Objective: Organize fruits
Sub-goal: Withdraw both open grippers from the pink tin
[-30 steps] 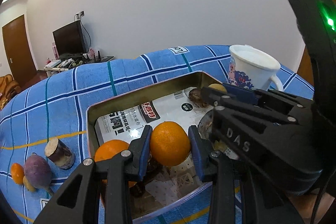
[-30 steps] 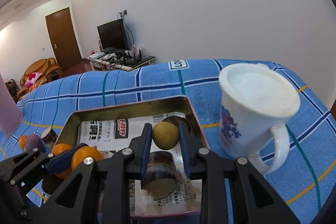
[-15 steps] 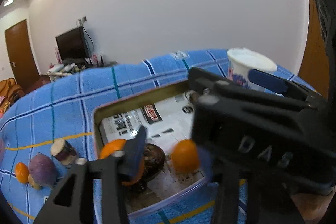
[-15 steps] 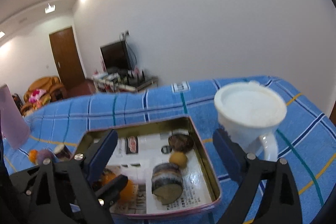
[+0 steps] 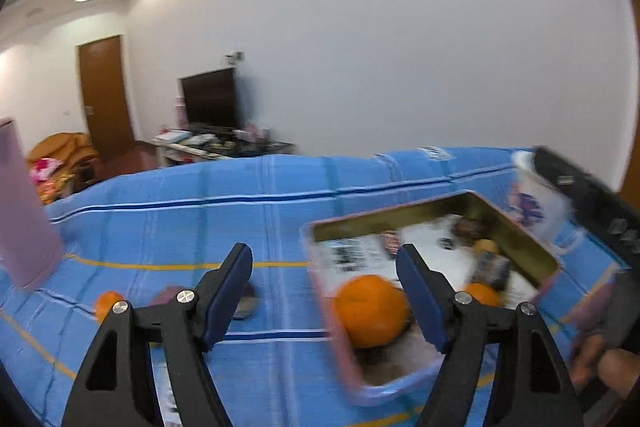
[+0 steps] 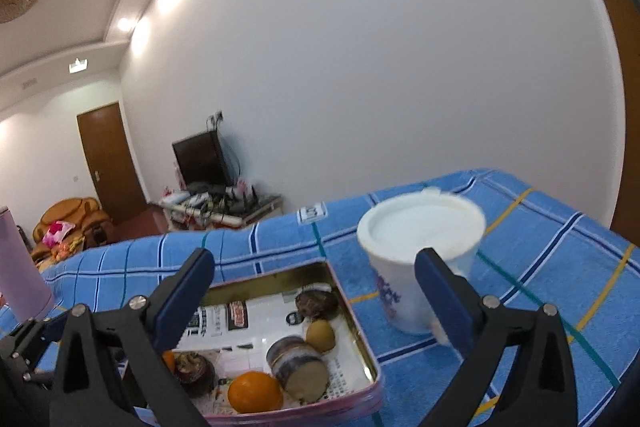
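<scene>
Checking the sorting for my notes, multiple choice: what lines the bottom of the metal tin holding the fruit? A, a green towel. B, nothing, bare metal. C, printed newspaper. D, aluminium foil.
C: in the right wrist view, white sheets with black print, the newspaper, lie under the fruit in the tin.

white wall (image 6: 360, 67); brown door (image 6: 110, 163); dark tv (image 6: 200, 159) — perhaps an orange armchair (image 6: 70, 217)

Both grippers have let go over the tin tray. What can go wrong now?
1. The white mug stands close beside the tray, just behind the right gripper, whose jaws are opening; a careless swing may knock it.
2. The orange lies by the tray's near rim and could roll out if the left gripper, also opening, bumps it.
</scene>
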The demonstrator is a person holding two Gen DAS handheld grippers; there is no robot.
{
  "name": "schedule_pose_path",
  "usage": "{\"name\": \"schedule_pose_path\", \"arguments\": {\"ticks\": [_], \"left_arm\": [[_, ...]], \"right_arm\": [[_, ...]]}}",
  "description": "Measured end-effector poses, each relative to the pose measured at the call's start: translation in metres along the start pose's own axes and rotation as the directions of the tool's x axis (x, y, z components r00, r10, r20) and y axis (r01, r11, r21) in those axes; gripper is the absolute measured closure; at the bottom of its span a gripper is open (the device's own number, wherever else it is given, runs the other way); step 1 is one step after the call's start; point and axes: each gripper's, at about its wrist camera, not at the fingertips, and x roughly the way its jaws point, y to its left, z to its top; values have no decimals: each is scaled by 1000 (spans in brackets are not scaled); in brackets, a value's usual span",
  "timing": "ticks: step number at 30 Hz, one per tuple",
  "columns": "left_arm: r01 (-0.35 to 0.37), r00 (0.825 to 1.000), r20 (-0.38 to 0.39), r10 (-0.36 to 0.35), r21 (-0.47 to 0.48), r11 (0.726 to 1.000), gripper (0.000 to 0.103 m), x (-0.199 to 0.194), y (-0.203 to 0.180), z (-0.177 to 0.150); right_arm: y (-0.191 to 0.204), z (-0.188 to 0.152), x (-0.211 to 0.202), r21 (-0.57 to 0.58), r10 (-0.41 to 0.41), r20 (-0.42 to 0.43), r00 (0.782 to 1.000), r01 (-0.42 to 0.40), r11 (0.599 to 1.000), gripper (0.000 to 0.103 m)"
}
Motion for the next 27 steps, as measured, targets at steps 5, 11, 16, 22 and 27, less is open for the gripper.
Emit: {"name": "schedule_pose_path", "arguments": {"ticks": [5,11,16,22,27], "left_arm": [[-78,997,11,79,-34,996,27,-2,20,-6],[-116,993,26,117,-36,993,27,-4,29,-13],[-107,993,36,109,-47,993,27,-8,33,-15],[-118,992,34,119,-43,992,27,-14,37,-16],[-138,989,37,140,-38,990,27,-18,39,-18]], "right_arm": [[6,-2,-11,-24,-40,67,997,42,999,0],[19,-7,-10,-79,-65,51,997,69,994,0],[24,-11,-13,-94,-92,40,995,95,991,0],[37,-17,-16,-116,-80,4,997,80,990,0],[38,-21,-24,-84,-80,-1,997,80,993,0]]}}
